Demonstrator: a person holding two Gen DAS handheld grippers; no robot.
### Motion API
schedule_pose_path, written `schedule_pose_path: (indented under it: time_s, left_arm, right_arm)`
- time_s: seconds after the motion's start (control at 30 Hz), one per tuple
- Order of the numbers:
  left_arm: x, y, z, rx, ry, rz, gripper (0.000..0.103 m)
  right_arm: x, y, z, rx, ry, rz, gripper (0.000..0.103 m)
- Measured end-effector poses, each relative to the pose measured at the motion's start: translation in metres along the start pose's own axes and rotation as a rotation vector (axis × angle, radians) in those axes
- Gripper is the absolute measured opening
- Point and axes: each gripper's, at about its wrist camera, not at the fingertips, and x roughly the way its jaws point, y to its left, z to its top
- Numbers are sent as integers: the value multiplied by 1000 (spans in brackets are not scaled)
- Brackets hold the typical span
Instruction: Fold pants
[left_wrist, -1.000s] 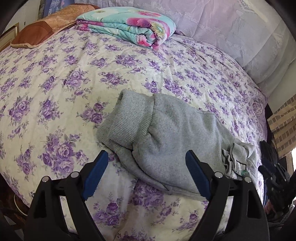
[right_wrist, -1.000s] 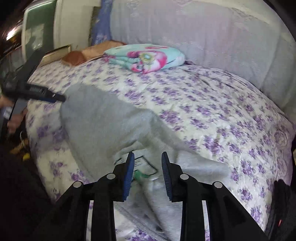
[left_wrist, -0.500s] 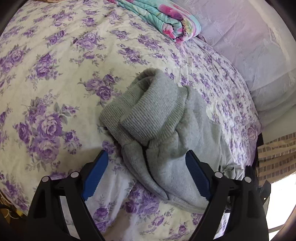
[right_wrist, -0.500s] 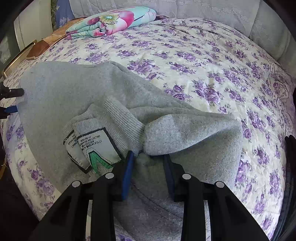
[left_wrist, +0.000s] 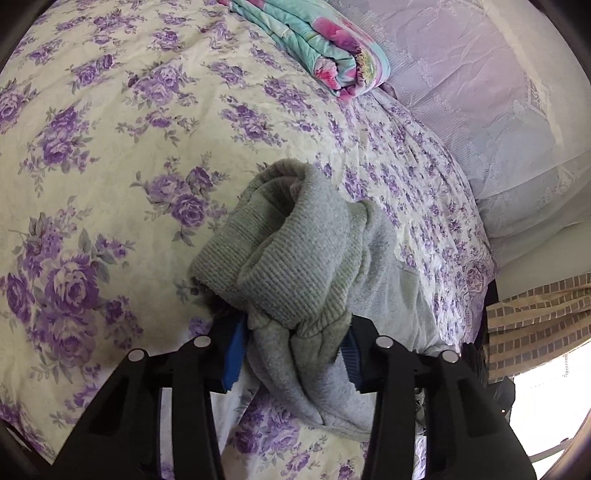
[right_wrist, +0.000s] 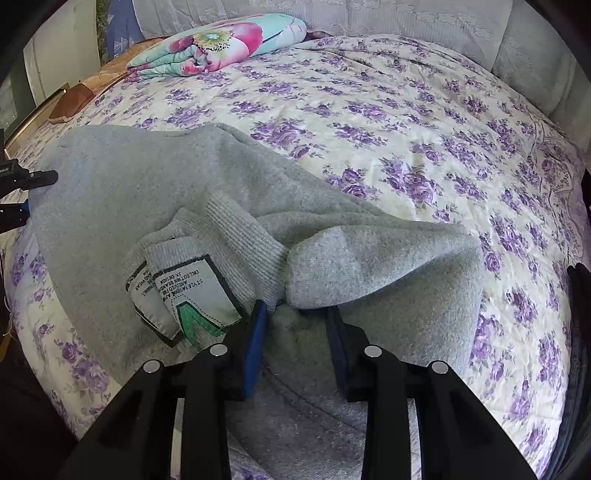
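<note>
Soft, floppy grey pants (left_wrist: 303, 266) on a flowered bed (left_wrist: 110, 147): left gripper (left_wrist: 293, 354) has just closed onto the bunched ribbed cuffs, right gripper (right_wrist: 295, 343) pinches the waistband, low in frame.

Left cam rides its gripper, tilted down, v. close on the pants' (left_wrist: 303, 266) cuff end, facing the far pillows. Right cam sits close over the waistband end, looking across the bed (right_wrist: 388, 110). Both share pants, bed, folded blanket (left_wrist: 325, 48).
</note>
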Motion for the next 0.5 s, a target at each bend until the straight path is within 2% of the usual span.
schedule_pose_path:
  time_s: [0.2,0.37,0.5]
  left_arm:
    - [-15,-31,1,113,-37,24,40]
    - [-16,-39,5,133,-32,41,39]
    - [-15,-40,5,129,-25,55,40]
  right_arm:
    - [-14,-2,-3,-7,-40,-20,39]
    - [-35,-5,-8,-12,-64,-16,40]
    - [-32,-3,-12,-27,-27,-19,48]
